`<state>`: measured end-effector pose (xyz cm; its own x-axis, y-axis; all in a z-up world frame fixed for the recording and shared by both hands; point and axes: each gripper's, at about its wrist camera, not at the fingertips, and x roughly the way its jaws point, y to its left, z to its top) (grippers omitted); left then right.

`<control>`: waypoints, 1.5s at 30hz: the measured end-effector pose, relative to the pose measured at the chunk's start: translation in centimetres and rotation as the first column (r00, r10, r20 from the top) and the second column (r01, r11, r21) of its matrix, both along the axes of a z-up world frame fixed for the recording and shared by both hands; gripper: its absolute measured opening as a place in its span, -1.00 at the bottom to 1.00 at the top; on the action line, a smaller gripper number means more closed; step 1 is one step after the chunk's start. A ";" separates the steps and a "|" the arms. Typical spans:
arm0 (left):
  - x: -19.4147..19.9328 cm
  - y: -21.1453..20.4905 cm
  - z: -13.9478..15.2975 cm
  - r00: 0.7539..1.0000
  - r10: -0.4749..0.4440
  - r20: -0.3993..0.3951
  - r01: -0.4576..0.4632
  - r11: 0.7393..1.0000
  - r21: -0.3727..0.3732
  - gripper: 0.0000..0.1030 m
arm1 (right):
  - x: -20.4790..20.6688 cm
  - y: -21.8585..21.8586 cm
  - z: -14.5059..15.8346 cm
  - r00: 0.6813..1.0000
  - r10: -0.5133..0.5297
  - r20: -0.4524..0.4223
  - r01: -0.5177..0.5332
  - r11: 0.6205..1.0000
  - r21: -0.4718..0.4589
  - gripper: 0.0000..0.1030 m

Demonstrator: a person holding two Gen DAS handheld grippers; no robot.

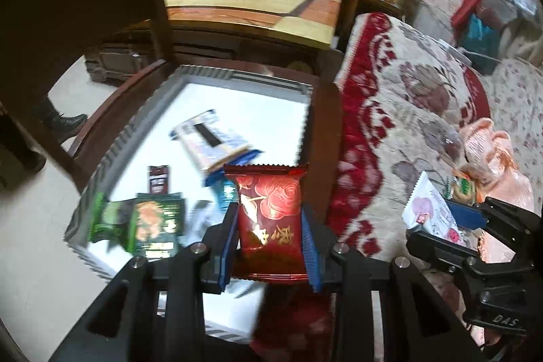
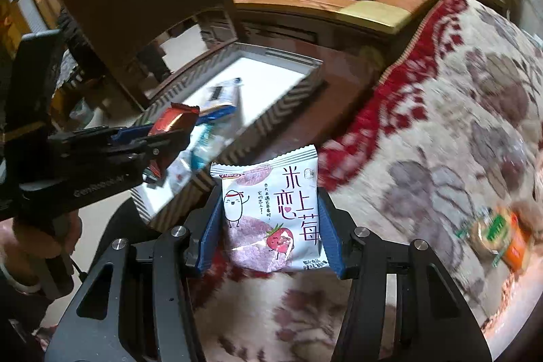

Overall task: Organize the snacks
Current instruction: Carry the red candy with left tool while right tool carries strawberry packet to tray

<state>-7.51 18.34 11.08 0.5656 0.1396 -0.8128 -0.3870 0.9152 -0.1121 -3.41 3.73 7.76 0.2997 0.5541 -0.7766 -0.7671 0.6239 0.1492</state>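
**A:** Start at your left gripper [image 1: 269, 233]. What do the blue pads [image 1: 230, 236] have?

**B:** They are clamped on the sides of the red rose-print packet [image 1: 269, 209], which stands upright between them with its crimped top edge clear of the fingers. The right gripper [image 2: 271, 223] is pinched on the white strawberry packet [image 2: 271, 212] the same way, pads on both side edges, printed face toward the camera.

**A:** And beyond the fingers?

**B:** From your left wrist, the red packet hangs over the near right part of the tray [image 1: 142, 111], a white-floored box with a zigzag wall. Green packets [image 1: 139, 223] lie at its near left, a dark red sachet [image 1: 158, 180] just behind them, and a pale flat pack [image 1: 212, 141] nearer the middle. Your right packet is short of the tray, over the red-and-cream floral blanket [image 2: 458, 124]. More snacks [image 2: 499, 233] lie loose on that blanket, far right.

**A:** So how do you place these well?

**B:** I'd judge you are carrying both in. Keep both grips firm until each packet is low over bare white floor; the far half looks free. Bring your right hand over the zigzag wall before you open. Stagger the two grippers, since they travel side by side and could knock together.
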 end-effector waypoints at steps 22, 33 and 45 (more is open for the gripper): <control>-3.0 8.6 -2.3 0.982 0.186 -0.039 -0.187 0.982 -0.024 -0.29 | -1.2 10.5 -0.8 0.983 0.178 -0.040 -0.179 0.984 -0.022 0.00; -1.5 11.0 -3.7 0.976 0.209 -0.059 -0.210 0.977 -0.026 -0.29 | 0.6 15.1 -3.3 0.978 0.189 -0.084 -0.194 0.980 -0.052 0.00; 0.4 12.1 -5.7 0.974 0.203 -0.102 -0.207 0.978 -0.034 -0.29 | 1.5 17.0 -6.0 0.981 0.166 -0.104 -0.176 0.980 -0.092 0.00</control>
